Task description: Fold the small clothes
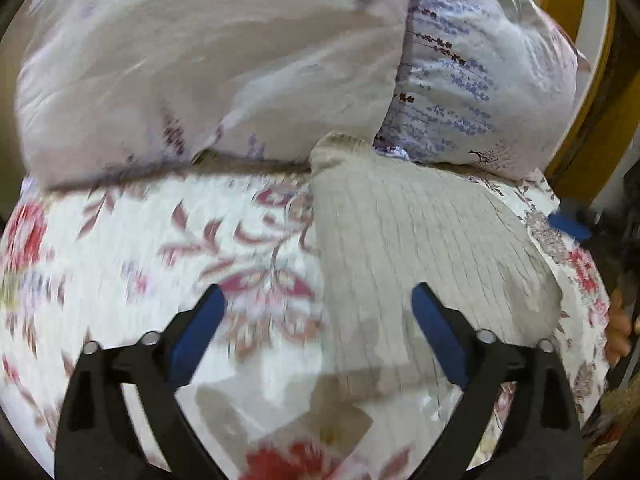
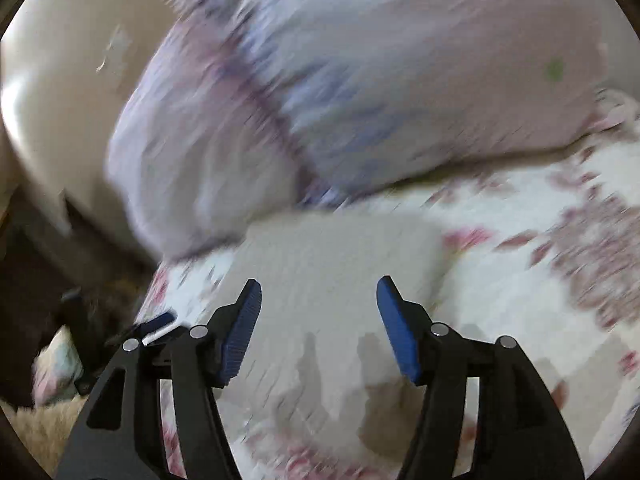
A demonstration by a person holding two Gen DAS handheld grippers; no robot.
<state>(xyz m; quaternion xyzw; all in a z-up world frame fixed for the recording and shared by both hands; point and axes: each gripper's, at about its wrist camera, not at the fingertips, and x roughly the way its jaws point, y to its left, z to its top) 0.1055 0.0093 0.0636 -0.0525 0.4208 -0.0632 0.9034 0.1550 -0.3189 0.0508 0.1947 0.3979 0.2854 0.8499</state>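
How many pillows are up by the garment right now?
2. A pink pillow lies behind the beige ribbed garment, and a lavender-print pillow sits partly tucked under its right side. More may be hidden.

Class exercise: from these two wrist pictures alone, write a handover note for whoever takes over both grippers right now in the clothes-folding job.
Left gripper: jaws open, holding nothing, hovering over the left edge of the beige knit garment.
Right gripper: jaws open, empty, above the same garment.
Where things are: the garment lies on the floral bedspread, its far end against the pillows.
Done: the garment looks laid out in a compact shape; both views are blurred, so how many folds it has cannot be told.
Left: check the fold state, grip an edge and finish folding.
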